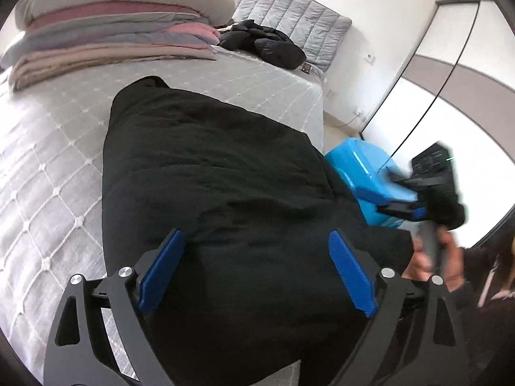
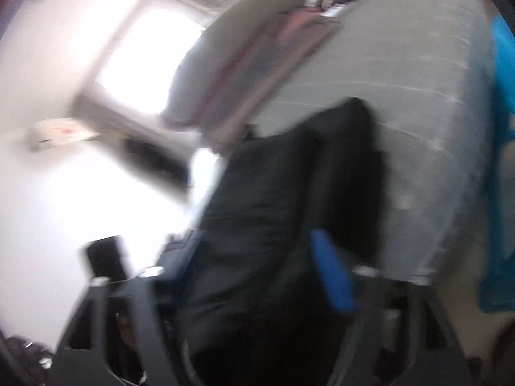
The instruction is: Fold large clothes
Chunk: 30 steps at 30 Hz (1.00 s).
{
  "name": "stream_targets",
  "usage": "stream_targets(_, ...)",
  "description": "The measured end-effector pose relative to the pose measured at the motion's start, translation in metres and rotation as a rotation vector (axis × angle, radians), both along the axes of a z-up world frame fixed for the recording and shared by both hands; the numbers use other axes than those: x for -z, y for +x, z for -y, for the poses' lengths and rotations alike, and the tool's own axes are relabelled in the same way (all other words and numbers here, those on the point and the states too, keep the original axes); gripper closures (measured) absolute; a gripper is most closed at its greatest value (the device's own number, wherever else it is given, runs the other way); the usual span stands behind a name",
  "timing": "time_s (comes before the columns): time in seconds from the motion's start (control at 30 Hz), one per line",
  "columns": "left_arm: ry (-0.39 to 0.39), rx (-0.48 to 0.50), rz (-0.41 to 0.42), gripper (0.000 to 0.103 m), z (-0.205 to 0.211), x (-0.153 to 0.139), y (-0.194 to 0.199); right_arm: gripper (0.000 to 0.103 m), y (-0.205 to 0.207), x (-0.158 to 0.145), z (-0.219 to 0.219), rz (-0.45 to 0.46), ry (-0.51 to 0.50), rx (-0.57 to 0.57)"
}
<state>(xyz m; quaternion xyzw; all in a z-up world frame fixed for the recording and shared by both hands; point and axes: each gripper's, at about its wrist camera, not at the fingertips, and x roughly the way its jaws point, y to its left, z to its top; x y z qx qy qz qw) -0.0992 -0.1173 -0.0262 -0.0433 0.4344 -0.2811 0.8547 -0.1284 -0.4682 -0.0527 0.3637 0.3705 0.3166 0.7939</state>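
**Black garment lying on the bed, both tongs open**

We are looking down on a bed (image 1: 48, 167) covered with a grey quilted spread, in a white-walled room. A stack of folded bedding (image 1: 106, 32) is sitting at the far left of the bed, and a small dark jacket (image 1: 264, 43) is lying beyond it near the far end. A wardrobe (image 1: 450, 90) is standing along the right wall.

The black garment (image 1: 209, 177) is lying lengthwise down the middle of the bed, its near end reaching the near edge.

A blue suitcase (image 1: 360, 173) is standing on the floor just beside the bed's right edge; it is shut, so we cannot tell what it holds.

Our left tongs (image 1: 257, 276) are standing wide open above the garment's near end, the pads not pressing on it. Our right tongs (image 1: 386, 197) are hovering open off the bed's right edge, in front of the suitcase, with nothing between them. The right wrist view is blurring heavily.

The spread to the left of the garment is lying bare.
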Motion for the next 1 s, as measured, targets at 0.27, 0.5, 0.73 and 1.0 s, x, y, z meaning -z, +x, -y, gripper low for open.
stream_targets(0.27, -0.049, -0.016, -0.029, 0.016, -0.008, -0.005, 0.005, 0.019, -0.030, -0.013, -0.047, -0.070, -0.125, -0.341)
stream_targets(0.5, -0.098, -0.044, -0.047, 0.016, -0.021, -0.013, 0.004, 0.025, -0.038, -0.001, -0.051, -0.047, -0.265, -0.321)
stream_targets(0.73, -0.142, -0.161, -0.098, 0.016, -0.057, -0.004, 0.015, 0.066, -0.045, 0.008, -0.062, 0.021, -0.319, -0.245)
stream_targets(1.0, -0.192, -0.081, -0.050, 0.016, -0.020, -0.025, 0.026, 0.075, -0.070, 0.032, -0.043, 0.028, -0.231, -0.110)
